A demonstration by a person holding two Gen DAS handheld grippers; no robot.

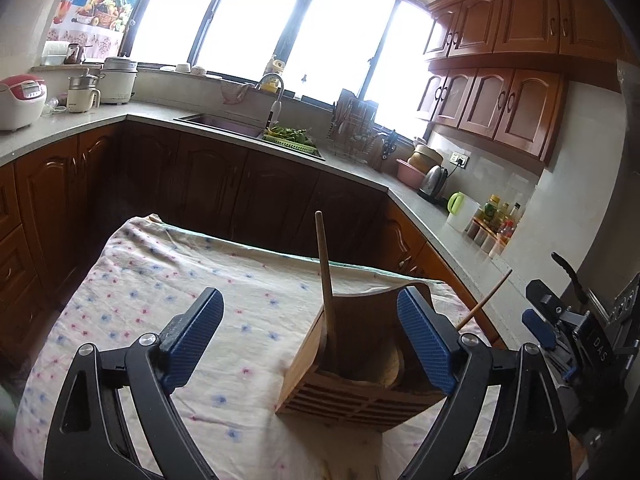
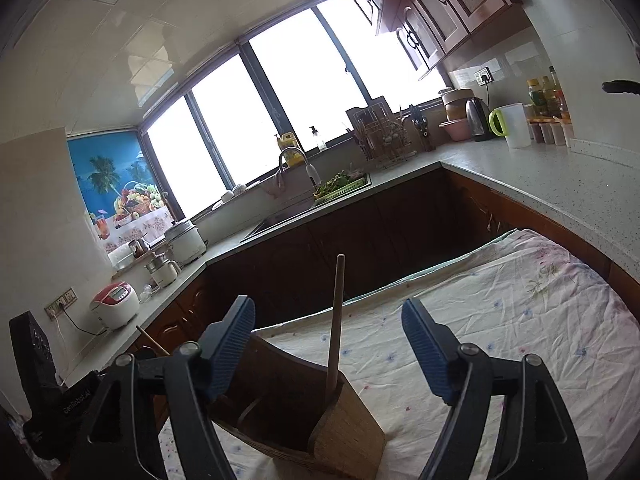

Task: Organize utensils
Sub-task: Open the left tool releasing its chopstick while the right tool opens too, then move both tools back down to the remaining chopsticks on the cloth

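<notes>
A wooden utensil holder (image 1: 360, 380) stands on a table under a floral cloth (image 1: 160, 280). A long wooden handle (image 1: 325, 280) sticks up out of it. A thinner wooden stick (image 1: 484, 300) pokes out to the right behind it. My left gripper (image 1: 310, 300) is open just above the holder, its right finger (image 1: 424, 344) in front of the holder's right side, with nothing pressed. In the right wrist view the holder (image 2: 344, 436) and handle (image 2: 336, 320) lie low between the jaws of my right gripper (image 2: 328, 308), which is open and holds nothing.
Dark wood cabinets and a grey counter (image 1: 460, 232) wrap around the table. The counter holds a sink (image 1: 224, 122), dish rack (image 1: 356, 128), kettle (image 1: 434, 180), jug (image 1: 460, 210) and bottles. The other tool's black body (image 1: 580, 340) is close on the right.
</notes>
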